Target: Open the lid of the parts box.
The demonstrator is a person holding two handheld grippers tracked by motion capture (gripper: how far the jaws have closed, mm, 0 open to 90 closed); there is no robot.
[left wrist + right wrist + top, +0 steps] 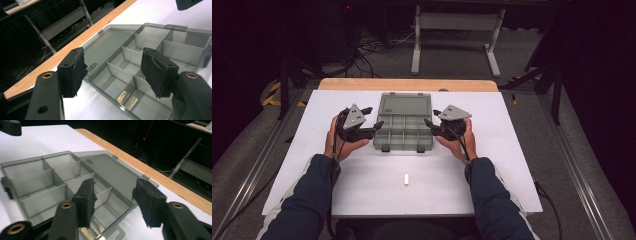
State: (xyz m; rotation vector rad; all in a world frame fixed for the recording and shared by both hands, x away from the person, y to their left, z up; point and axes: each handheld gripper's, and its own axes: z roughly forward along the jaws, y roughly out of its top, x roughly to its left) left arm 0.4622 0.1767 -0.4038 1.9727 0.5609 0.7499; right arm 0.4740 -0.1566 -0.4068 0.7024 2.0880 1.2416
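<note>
A smoky-grey clear organiser box (404, 131) lies open in the middle of the white table, its lid (405, 104) flat behind it. Its compartments look bare. My left gripper (373, 117) is open at the box's left edge. My right gripper (431, 117) is open at the box's right edge. In the left gripper view, my left gripper (112, 53) spreads wide over the box (182, 52). The right gripper view has my right gripper (113, 182) standing wide over the box (35, 182) and lid (110, 170). Neither holds anything.
A small white piece (406, 179) lies on the table (512, 165) near the front edge, between the forearms. A wooden strip (407, 84) runs along the table's far edge. Beyond it stand a metal frame (457, 22) and floor cables (372, 47).
</note>
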